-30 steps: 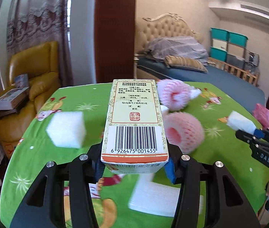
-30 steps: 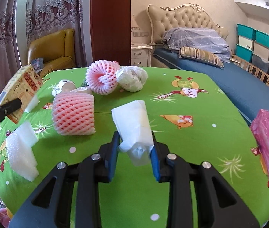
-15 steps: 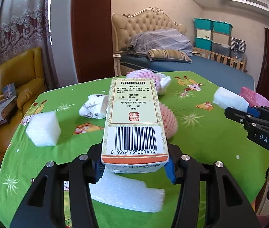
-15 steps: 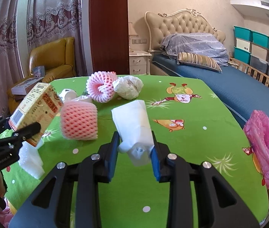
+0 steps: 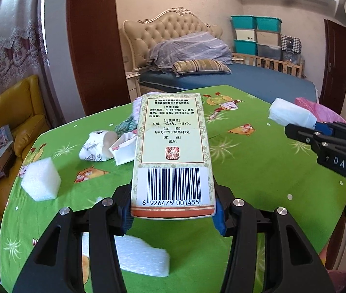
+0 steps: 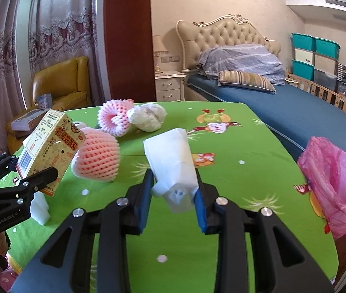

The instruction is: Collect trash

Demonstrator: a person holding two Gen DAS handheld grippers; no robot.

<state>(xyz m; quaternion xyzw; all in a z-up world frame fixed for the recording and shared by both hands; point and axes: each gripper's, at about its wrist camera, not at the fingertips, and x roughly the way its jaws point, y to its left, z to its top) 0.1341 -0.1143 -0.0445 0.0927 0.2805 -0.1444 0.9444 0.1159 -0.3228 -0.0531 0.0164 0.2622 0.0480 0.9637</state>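
Observation:
My left gripper is shut on a yellow medicine box with a barcode, held above the green tablecloth. My right gripper is shut on a white folded paper packet. In the right wrist view the left gripper and its box come in from the left. A pink plastic bag hangs open at the table's right edge. In the left wrist view the right gripper and its packet are in front of the bag.
On the table lie two pink foam nets, a crumpled white wad, a crushed paper cup, a white foam cube and a foam sheet. A bed stands behind, a yellow armchair at the left.
Both grippers have moved rightwards over the table with their loads. The box now reaches further into the right wrist view, and the pink bag looks nearer. Neither grip has changed.

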